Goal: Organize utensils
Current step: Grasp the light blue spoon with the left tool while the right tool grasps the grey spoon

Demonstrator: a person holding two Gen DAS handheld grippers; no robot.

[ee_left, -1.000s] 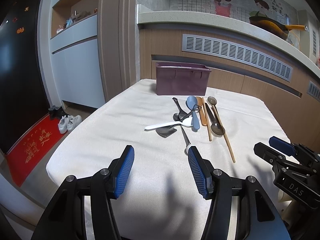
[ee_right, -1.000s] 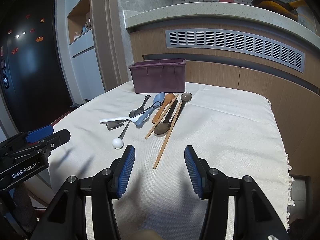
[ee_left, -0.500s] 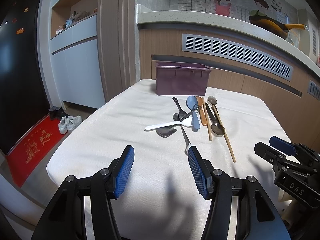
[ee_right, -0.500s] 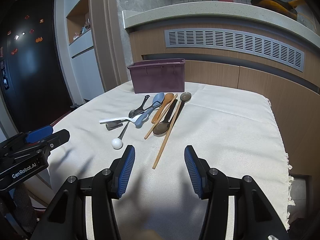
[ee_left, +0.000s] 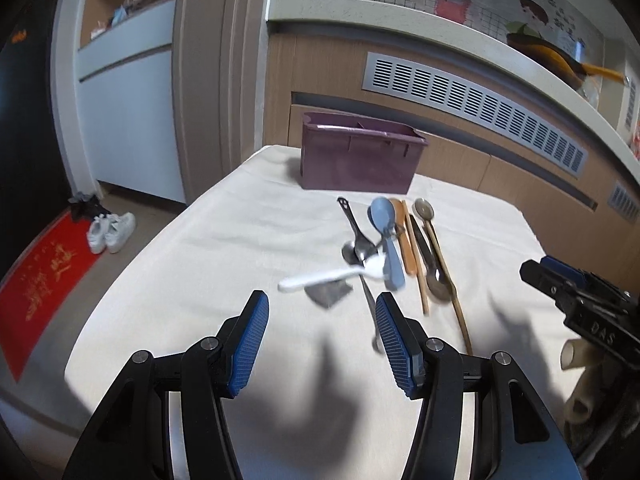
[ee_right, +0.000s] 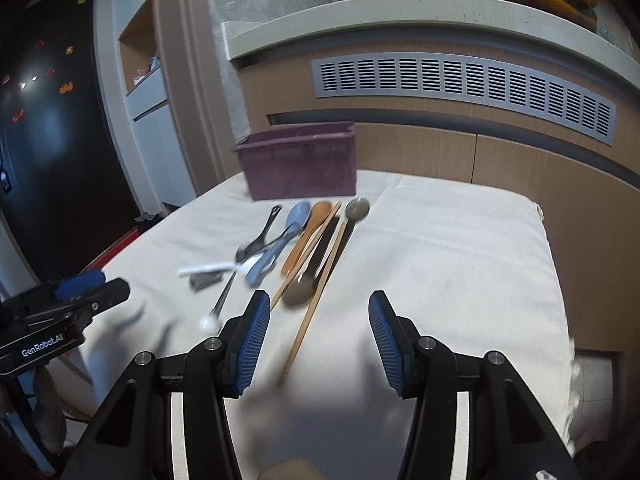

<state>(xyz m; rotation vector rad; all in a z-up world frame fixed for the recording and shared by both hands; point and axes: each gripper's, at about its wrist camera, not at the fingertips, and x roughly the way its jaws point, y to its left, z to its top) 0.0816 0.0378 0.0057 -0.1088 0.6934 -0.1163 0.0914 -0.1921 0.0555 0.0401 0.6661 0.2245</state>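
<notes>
Several utensils lie in a loose pile mid-table: a blue spoon (ee_left: 385,236), a white spoon (ee_left: 328,277), an orange spoon (ee_left: 405,236), a dark spoon (ee_left: 434,276), a long wooden spoon (ee_left: 444,268) and a metal ladle (ee_left: 354,230). Behind them stands a purple bin (ee_left: 360,158), seen also as the purple bin (ee_right: 302,160). My left gripper (ee_left: 322,340) hovers open just short of the pile. My right gripper (ee_right: 316,334) is open too, with the wooden spoon's handle (ee_right: 304,328) running between its fingers' line of sight. The blue spoon (ee_right: 280,244) lies left of it.
A white cloth covers the table (ee_left: 208,264), whose edges fall away on the left and front. A wooden counter wall with a vent (ee_right: 460,80) rises behind. The other gripper (ee_left: 580,300) sits at the right of the left wrist view. Shoes (ee_left: 110,230) and a red mat (ee_left: 44,280) lie on the floor.
Both grippers have moved forward toward the utensil pile, which now looks larger and closer; the picture is motion-blurred. Both stay open. No utensil has shifted.
</notes>
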